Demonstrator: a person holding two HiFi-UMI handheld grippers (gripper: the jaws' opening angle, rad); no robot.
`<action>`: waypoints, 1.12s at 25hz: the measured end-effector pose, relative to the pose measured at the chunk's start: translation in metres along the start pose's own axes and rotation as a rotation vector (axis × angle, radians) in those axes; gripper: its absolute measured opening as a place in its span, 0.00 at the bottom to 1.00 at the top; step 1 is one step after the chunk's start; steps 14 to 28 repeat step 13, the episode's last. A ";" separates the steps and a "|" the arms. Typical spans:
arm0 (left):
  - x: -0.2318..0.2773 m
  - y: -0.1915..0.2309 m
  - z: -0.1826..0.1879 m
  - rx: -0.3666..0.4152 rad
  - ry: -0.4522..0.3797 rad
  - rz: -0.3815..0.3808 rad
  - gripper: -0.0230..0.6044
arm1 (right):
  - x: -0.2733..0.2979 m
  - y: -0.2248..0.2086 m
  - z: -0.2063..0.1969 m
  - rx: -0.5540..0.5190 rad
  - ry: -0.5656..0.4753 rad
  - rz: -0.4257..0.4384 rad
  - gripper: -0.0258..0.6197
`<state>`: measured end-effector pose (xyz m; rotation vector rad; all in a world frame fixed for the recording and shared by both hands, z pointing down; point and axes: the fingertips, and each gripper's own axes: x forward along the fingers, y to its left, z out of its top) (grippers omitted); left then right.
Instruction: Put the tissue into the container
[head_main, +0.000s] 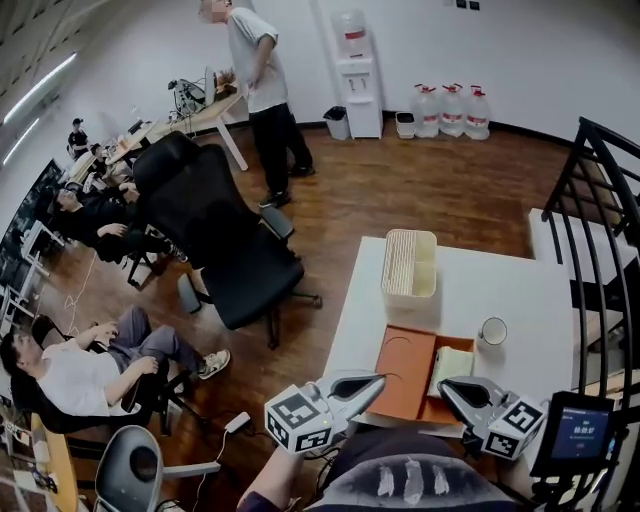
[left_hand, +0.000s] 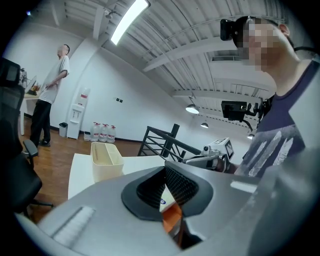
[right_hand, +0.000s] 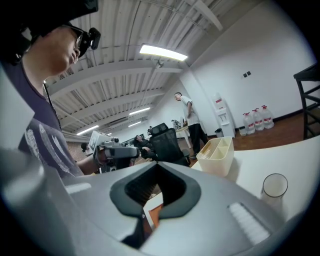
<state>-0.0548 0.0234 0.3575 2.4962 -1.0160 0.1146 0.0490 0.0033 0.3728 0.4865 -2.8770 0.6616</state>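
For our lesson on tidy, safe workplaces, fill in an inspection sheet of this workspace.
Surface: white table.
Job's things: cream container near the far edge; pale tissue at the right side of an orange tray.
Clutter: cup.
Grippers: left tool and right tool shut, empty, at the near edge.
Cables: white cable on the floor.
Surroundings: black chair, standing person, water bottles, railing.

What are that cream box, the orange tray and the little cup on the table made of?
Box: likely plastic, matte cream, with smooth moulded walls and rounded corners.
Tray: perhaps faux leather or plastic, matte orange, flat with a pressed circle in it.
Cup: probably glass, since its wall looks translucent in the right gripper view.
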 end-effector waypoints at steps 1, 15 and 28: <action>0.002 0.000 0.000 0.004 0.004 -0.004 0.06 | 0.000 -0.002 0.000 0.000 -0.005 -0.002 0.04; 0.020 0.018 0.013 0.073 0.009 0.004 0.06 | 0.025 -0.024 0.025 -0.059 -0.052 0.036 0.04; 0.020 0.018 0.013 0.073 0.009 0.004 0.06 | 0.025 -0.024 0.025 -0.059 -0.052 0.036 0.04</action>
